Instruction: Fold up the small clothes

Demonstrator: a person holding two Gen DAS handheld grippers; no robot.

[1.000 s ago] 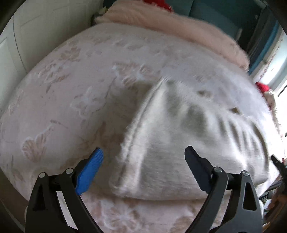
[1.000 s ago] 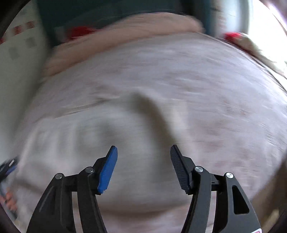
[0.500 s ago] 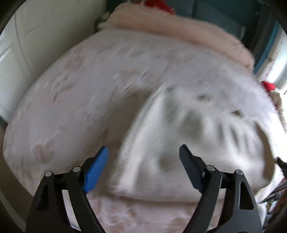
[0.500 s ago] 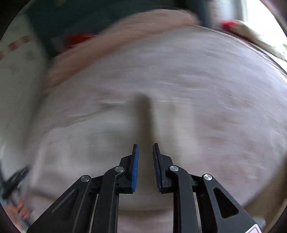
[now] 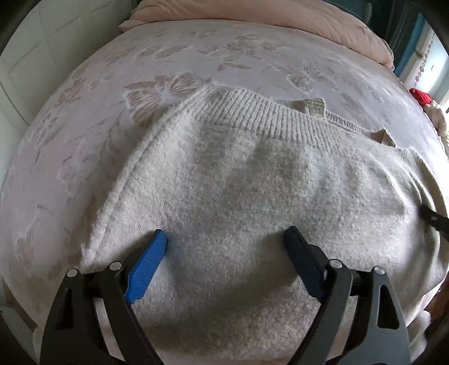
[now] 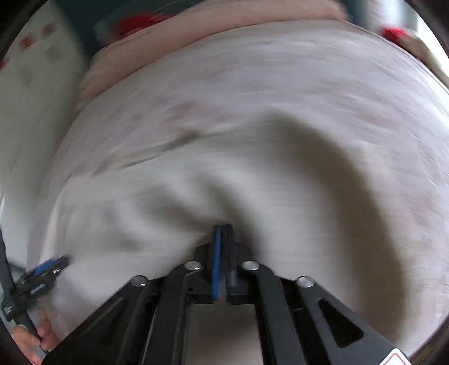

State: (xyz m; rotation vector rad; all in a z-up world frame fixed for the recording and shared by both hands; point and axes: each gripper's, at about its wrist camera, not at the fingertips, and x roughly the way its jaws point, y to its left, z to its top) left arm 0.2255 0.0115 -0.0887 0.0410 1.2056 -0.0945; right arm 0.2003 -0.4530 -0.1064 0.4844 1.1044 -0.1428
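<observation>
A fuzzy cream knit sweater lies spread on a pink floral bedspread, its ribbed hem at the far side. My left gripper hangs just above the sweater's near part; its jaws stand wide and are opening, with only flat knit under them. In the blurred right wrist view, my right gripper is shut at the sweater, and folds of fabric pucker toward its tips. The right gripper's tip shows at the sweater's right edge, and the left gripper shows at lower left.
A rolled pink blanket lies along the far end of the bed. White panelled doors stand close on the left. A red item sits at the bed's far right. A hand holds the left gripper.
My left gripper moved forward and down, from the sweater's left edge onto its body. The right gripper's jaws closed from wide apart to together and sank onto the fabric.
</observation>
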